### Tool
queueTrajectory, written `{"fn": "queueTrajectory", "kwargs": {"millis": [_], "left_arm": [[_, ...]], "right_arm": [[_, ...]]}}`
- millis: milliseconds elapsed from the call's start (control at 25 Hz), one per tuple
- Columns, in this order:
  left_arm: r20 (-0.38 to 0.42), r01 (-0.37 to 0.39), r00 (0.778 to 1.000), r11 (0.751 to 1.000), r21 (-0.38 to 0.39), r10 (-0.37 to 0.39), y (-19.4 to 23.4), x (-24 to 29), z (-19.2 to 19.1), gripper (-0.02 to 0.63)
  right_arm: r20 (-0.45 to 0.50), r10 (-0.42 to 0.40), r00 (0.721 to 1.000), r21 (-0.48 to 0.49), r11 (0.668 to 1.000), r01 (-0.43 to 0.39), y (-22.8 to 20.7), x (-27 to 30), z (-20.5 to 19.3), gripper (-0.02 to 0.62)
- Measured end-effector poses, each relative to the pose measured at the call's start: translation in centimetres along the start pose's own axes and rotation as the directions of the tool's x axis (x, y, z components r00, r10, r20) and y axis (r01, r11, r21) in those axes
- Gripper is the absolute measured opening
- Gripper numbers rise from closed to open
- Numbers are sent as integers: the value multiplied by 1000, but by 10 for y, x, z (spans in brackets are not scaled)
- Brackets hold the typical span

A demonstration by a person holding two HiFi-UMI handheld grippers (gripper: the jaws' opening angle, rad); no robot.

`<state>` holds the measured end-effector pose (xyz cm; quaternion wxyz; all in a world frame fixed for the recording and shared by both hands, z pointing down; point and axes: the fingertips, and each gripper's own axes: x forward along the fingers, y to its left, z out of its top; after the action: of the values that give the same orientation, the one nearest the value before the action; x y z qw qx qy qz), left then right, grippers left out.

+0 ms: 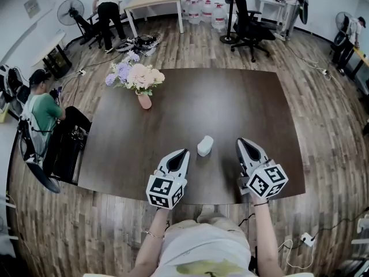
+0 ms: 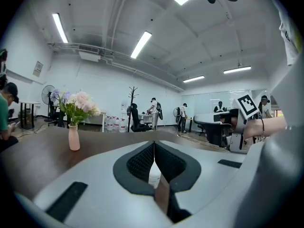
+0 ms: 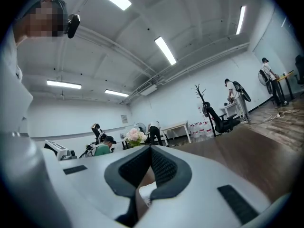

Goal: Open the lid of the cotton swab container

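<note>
Two grippers are in your hands, both over the near part of the bench, with one container between them.

- Your left gripper: the jaws are closed, pads meeting at the tips with nothing pinched between them. It points away from you and sits just left of the container, not touching it.
- Your right gripper: the jaws are closed the same way and are empty. It sits to the right of the container, with a clear gap of bench between the two.
- One container: small and white, it stands on the bench near the front edge, between the two sets of jaws and a little closer to your left one. Neither gripper touches it. In each gripper view it shows only as a white sliver below the closed tips.
- One vase: pink and upright, it holds flowers in pink, white and lilac. It stands at the far left of the bench, well apart from the container.
- One bench: dark brown, on a wood floor.
- Beyond the bench are a black chair, a row of jugs and a fan.
- One seated person in a green top is at the left, and several more people stand along the far wall.
</note>
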<state>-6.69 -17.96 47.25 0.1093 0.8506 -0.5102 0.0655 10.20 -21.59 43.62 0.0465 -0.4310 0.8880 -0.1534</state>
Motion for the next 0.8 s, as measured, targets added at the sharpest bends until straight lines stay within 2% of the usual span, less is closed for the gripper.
{"fn": "queueTrajectory", "kwargs": {"millis": [320,640,680,720,800], "left_arm": [[-73,2,997,1000,-28,-4,2,25,-46,26],[-199,50,978,998,-37,-56,8,48,-89,29],[-209,58,976,997,-44,-66,7,52,-94,48],[-218,70,973,996,-50,-79,5,56,-99,101],[-240,94,965,995,-43,-102,1,66,-109,144]], "right_arm": [[-89,49,995,38,998,-46,-14,17,-34,21],[-149,37,988,101,995,-22,-20,34,-69,20],[-153,34,988,107,994,-17,-21,35,-72,20],[-158,29,987,113,994,-12,-22,34,-75,20],[-163,18,986,119,993,2,-25,33,-78,21]]}}
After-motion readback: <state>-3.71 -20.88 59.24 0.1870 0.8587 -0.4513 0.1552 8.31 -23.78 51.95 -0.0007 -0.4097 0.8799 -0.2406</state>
